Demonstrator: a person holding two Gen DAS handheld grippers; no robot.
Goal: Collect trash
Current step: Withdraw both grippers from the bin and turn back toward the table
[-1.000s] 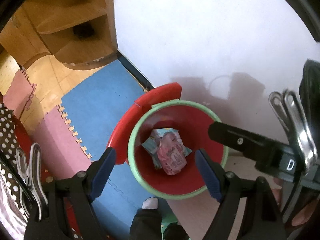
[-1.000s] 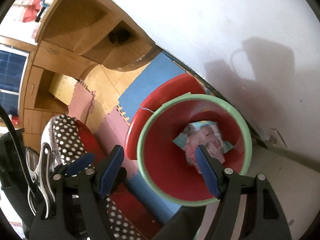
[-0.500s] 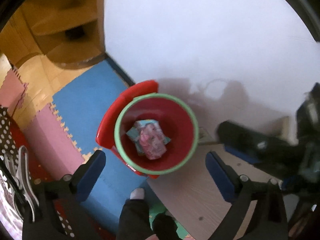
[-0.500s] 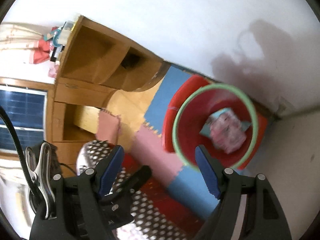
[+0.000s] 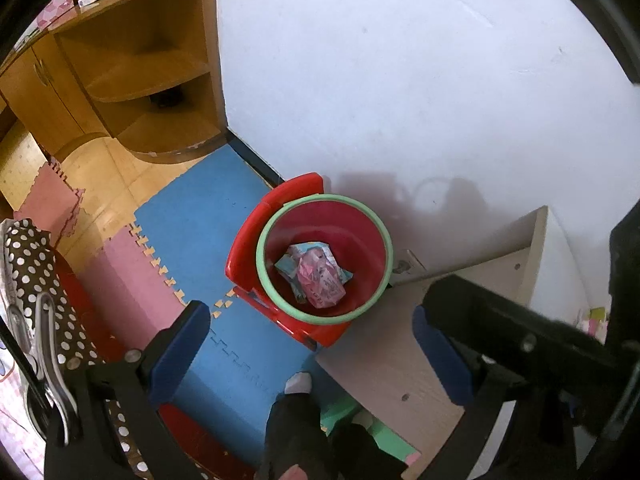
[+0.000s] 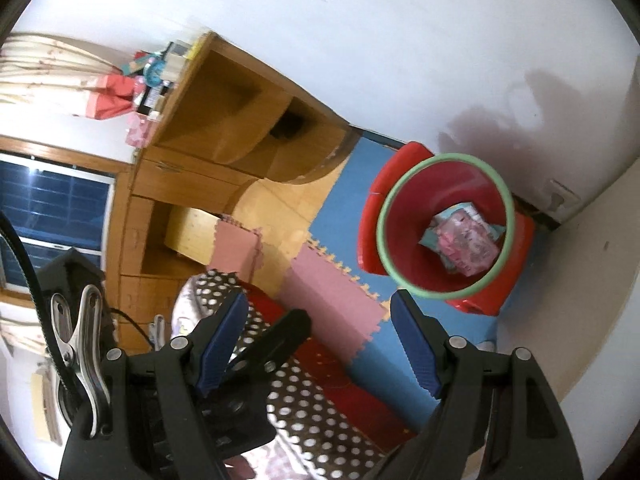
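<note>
Now both my claws hang above the bin, with the trash lying inside it.

From my left wrist I see the left claw point(image 5: 310, 348) with its blue pads spread wide apart and nothing between them; below sits the red bin point(image 5: 325, 256) with its green rim, perched on a small red chair point(image 5: 248, 248) by the white wall point(image 5: 400, 80). Crumpled pink and blue wrappers point(image 5: 316, 270) rest at the bottom of the bin. My right claw point(image 6: 320, 346) also stands apart, gripping nothing, tilted over the blue and pink foam mats point(image 6: 340, 292) and a dotted cloth point(image 6: 304, 400). A wooden corner shelf point(image 5: 152, 80) stands further along the wall.
</note>
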